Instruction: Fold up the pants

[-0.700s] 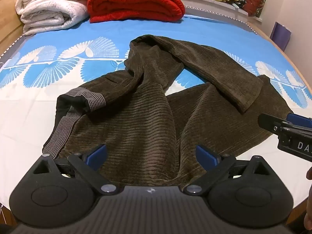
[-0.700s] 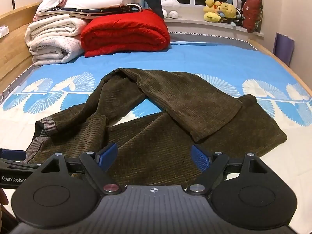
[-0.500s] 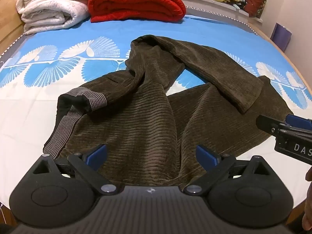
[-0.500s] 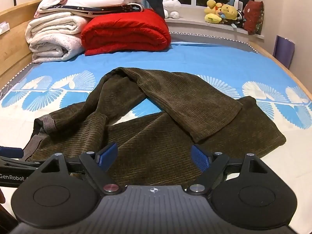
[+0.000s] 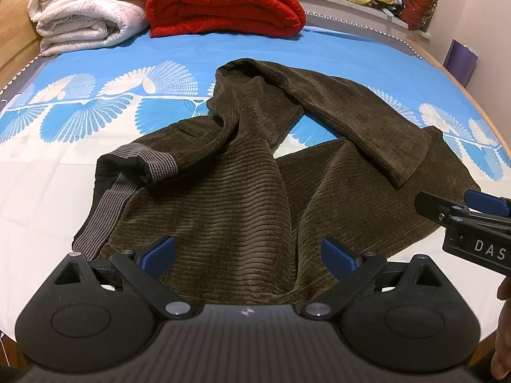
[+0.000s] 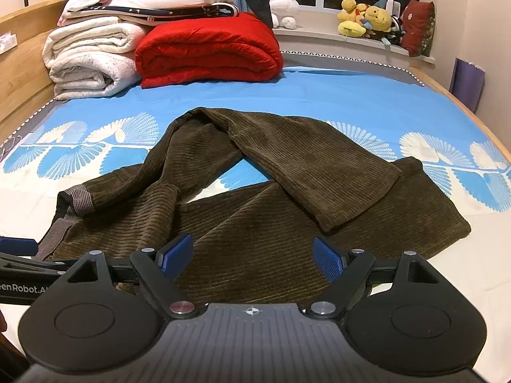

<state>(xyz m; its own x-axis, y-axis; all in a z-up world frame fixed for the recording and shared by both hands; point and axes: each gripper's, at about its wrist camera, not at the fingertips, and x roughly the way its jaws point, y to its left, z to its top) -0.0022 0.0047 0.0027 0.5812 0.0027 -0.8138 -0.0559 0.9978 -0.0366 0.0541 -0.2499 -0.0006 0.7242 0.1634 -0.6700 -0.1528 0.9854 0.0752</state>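
Brown corduroy pants (image 5: 242, 191) lie crumpled on the bed, grey ribbed waistband (image 5: 150, 166) at the left, one leg bent back over the other toward the right; they also show in the right wrist view (image 6: 255, 210). My left gripper (image 5: 249, 255) is open and empty, above the near edge of the pants by the waist. My right gripper (image 6: 254, 257) is open and empty, above the near edge of the lower leg. The right gripper's side shows in the left wrist view (image 5: 469, 223); the left gripper's side shows at the left of the right wrist view (image 6: 19, 268).
The bed sheet (image 5: 351, 57) is blue and white with a fan print. A folded red quilt (image 5: 223, 6) and white blankets (image 5: 86, 16) are stacked at the far end. Plush toys (image 6: 367, 19) sit on the windowsill. A wooden bed rail (image 6: 22, 73) runs along the left.
Both grippers have drifted slightly back and up, so the pants sit a little lower in view. Both stay open and the pants have not moved.
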